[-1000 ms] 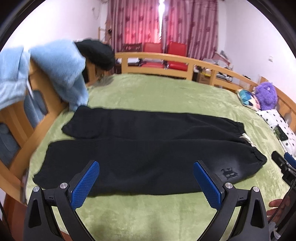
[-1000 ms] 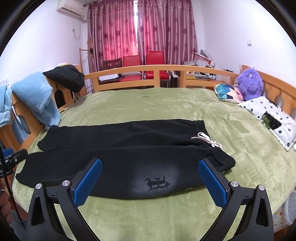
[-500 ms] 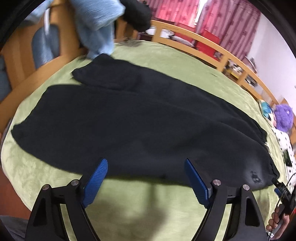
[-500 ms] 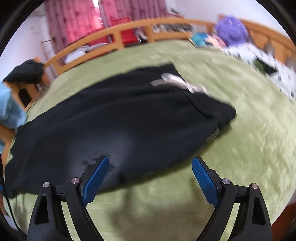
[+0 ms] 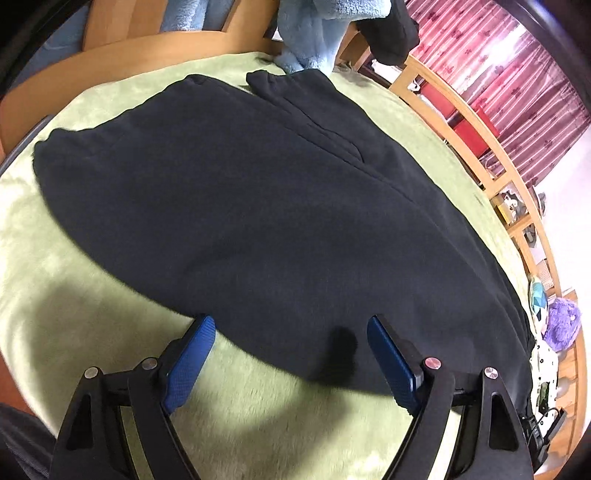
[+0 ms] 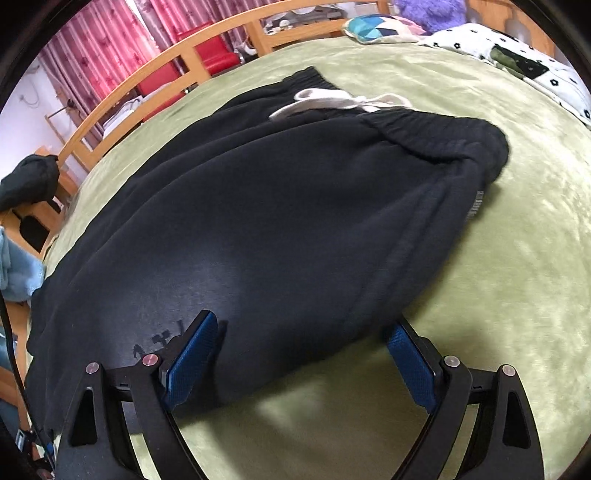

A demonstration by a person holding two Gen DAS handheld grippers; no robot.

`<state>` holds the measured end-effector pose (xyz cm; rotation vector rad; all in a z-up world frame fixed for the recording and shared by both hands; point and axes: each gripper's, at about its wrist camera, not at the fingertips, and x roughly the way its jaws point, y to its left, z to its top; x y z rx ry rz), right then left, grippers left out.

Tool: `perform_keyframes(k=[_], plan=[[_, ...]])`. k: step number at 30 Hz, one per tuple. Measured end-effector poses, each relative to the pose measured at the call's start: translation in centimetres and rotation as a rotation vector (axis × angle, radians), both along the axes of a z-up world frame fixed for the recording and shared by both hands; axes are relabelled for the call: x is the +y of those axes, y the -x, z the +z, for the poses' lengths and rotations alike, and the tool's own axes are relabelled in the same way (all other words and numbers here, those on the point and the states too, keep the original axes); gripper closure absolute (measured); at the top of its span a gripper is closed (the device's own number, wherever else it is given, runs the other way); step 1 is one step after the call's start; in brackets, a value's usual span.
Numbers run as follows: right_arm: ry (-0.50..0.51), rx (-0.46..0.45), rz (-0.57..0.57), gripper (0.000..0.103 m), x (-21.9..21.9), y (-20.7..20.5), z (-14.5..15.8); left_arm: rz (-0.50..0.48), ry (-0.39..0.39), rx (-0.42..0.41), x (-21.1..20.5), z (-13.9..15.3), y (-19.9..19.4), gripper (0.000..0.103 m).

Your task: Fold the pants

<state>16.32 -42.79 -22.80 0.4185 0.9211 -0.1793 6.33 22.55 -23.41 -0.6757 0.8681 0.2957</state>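
Observation:
Black pants (image 5: 258,206) lie flat on a green bed cover (image 5: 48,280), legs side by side, cuffs toward the far left. My left gripper (image 5: 291,325) is open, low over the near edge of the front leg. In the right wrist view the pants (image 6: 258,221) show their waistband (image 6: 436,133) and a white drawstring (image 6: 332,101). My right gripper (image 6: 303,328) is open, straddling the near edge close to the waist, beside a small logo (image 6: 159,338).
A wooden bed rail (image 5: 461,122) rings the bed. A light blue garment (image 5: 317,33) and a black one (image 5: 391,29) hang over the rail at the cuff end. A purple plush toy (image 5: 561,325) and patterned pillows (image 6: 517,62) lie past the waist end.
Both grippers have dropped from well above the bed to just over the pants' near edge, tilted downward. The pants have not moved.

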Motion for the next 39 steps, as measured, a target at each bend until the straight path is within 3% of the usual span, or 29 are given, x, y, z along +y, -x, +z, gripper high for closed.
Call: perform_keyframes(k=[2,5,7,9,10,12,16,21,25,29,36,39], plan=[[0.009,-0.019,-0.005,0.015,0.3,-0.4,-0.2,0.005,0.005,-0.011,0.1,-0.2,-0.4,0.02],[0.021,-0.033,-0.018,0.033,0.0,-1.3,-0.3,0.013,0.02,-0.022,0.4,-0.2,-1.9,0.02],[0.016,-0.047,-0.032,0.061,-0.4,-1.7,-0.4,0.021,0.01,-0.021,0.6,0.0,-2.4,0.032],[-0.038,-0.06,-0.004,0.08,-0.7,-1.8,-0.6,0.04,-0.013,-0.003,1.1,0.0,-2.4,0.06],[-0.059,-0.06,0.002,0.083,-0.9,-1.7,-0.6,0.036,0.007,-0.003,1.6,0.0,-2.4,0.064],[-0.069,-0.073,0.007,0.085,-0.9,-1.2,-0.1,0.018,0.033,-0.01,2.1,0.2,-2.0,0.081],[-0.127,-0.106,0.004,0.086,-1.2,0.4,2.1,-0.006,0.068,-0.051,3.0,2.5,-1.4,0.085],[-0.135,-0.145,0.045,0.087,-0.9,-1.0,6.9,-0.056,-0.012,-0.109,2.6,7.5,-4.7,0.085],[-0.062,-0.189,0.116,0.087,0.8,-5.6,11.1,-0.069,-0.092,-0.164,1.5,11.6,-9.8,0.086],[-0.003,-0.217,0.159,0.087,2.0,-11.0,13.0,-0.073,-0.186,-0.187,-0.1,13.7,-15.2,0.086],[0.022,-0.236,0.176,0.087,2.9,-19.8,12.6,-0.059,-0.286,-0.205,-1.1,13.7,-24.5,0.086],[0.031,-0.221,0.141,0.087,2.2,-23.7,11.0,-0.022,-0.284,-0.188,-0.5,12.3,-28.0,0.086]])
